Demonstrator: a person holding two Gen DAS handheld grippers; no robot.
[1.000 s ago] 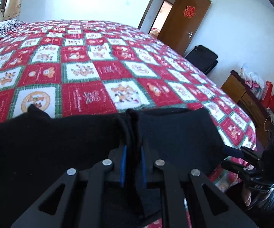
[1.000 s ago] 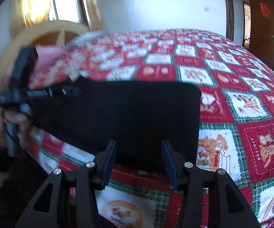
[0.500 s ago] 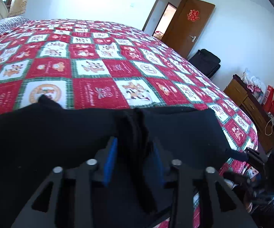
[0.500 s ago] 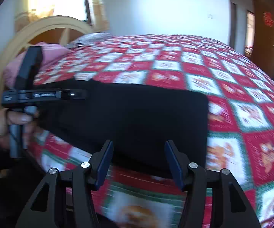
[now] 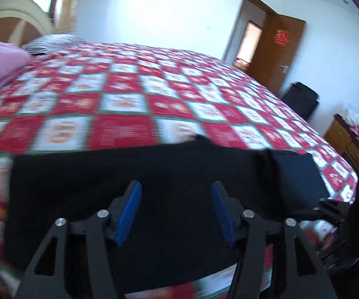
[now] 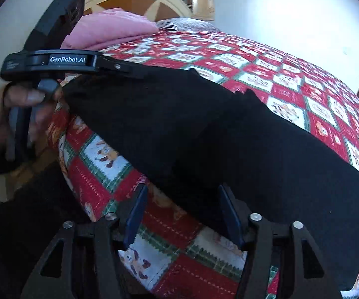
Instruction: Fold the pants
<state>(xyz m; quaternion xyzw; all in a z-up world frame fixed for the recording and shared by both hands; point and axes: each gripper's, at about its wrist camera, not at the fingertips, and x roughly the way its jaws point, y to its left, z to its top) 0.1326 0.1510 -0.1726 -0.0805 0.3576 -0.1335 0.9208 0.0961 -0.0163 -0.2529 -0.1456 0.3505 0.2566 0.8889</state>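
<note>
Black pants (image 5: pixel 154 174) lie flat in a long band across the red patchwork bedspread (image 5: pixel 129 114), close to the bed's near edge. My left gripper (image 5: pixel 175 199) hovers over their middle. Its jaws are opening and the blue pads (image 5: pixel 129 211) stand apart from the cloth, gripping nothing. In the right wrist view the pants (image 6: pixel 229 137) run slantwise. My right gripper (image 6: pixel 182 199) is at their near edge, jaws opening, pads not pressing on the cloth. A hand (image 6: pixel 17 104) holds the left gripper (image 6: pixel 129 71) at the pants' far-left end. The right gripper (image 5: pixel 329 209) shows blurred at the right edge.
Folded pink cloth (image 6: pixel 109 27) and a striped pillow (image 5: pixel 52 42) lie by the cream headboard (image 6: pixel 134 0). Past the bed stand a brown open door (image 5: pixel 279 49), a black suitcase (image 5: pixel 301 99) and a wooden cabinet (image 5: pixel 348 142). The bedspread hangs over the bed's edge (image 6: pixel 99 174).
The left gripper let go of the bunched fold of the pants, opened wide and slid left along them. The right gripper opened a little wider, rolled and shifted along the near edge.
</note>
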